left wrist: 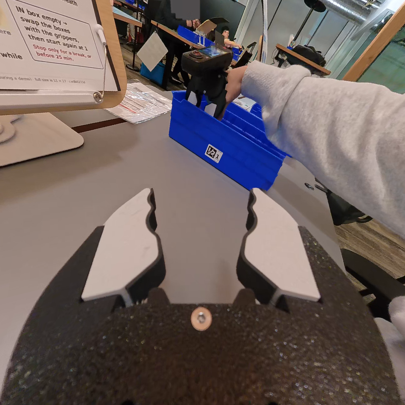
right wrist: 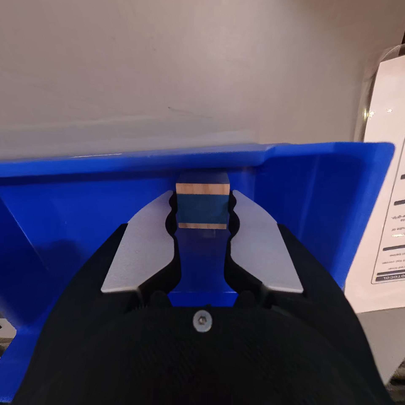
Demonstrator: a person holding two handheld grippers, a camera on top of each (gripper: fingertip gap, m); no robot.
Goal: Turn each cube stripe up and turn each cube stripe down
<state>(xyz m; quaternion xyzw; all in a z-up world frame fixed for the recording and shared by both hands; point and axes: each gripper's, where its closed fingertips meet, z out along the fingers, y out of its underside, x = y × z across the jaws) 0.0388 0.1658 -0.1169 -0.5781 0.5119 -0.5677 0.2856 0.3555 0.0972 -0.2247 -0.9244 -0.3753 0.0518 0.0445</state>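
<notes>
Bin wall (right wrist: 131,168) close behind cube (right wrist: 202,208)

Grey table (left wrist: 92,197), wood-plank floor (left wrist: 372,241), distant desks (left wrist: 175,32).

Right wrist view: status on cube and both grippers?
Right gripper inside blue bin, fingers flanking cube, contact unclear. Left gripper open, empty, over table. Nothing blocking.

From my left wrist feed, right gripper (left wrist: 202,105) tips drop behind blue bin (left wrist: 221,140) wall; I can't see what they meet. Instruction board (left wrist: 50,43) cut by top and left edges. Grey sleeve (left wrist: 328,122) runs off right edge. From right wrist feed, cube (right wrist: 202,208) underside and rear hidden; laminated sheet (right wrist: 381,197) clipped at right edge; bin (right wrist: 87,197) floor mostly behind gripper body.
</notes>
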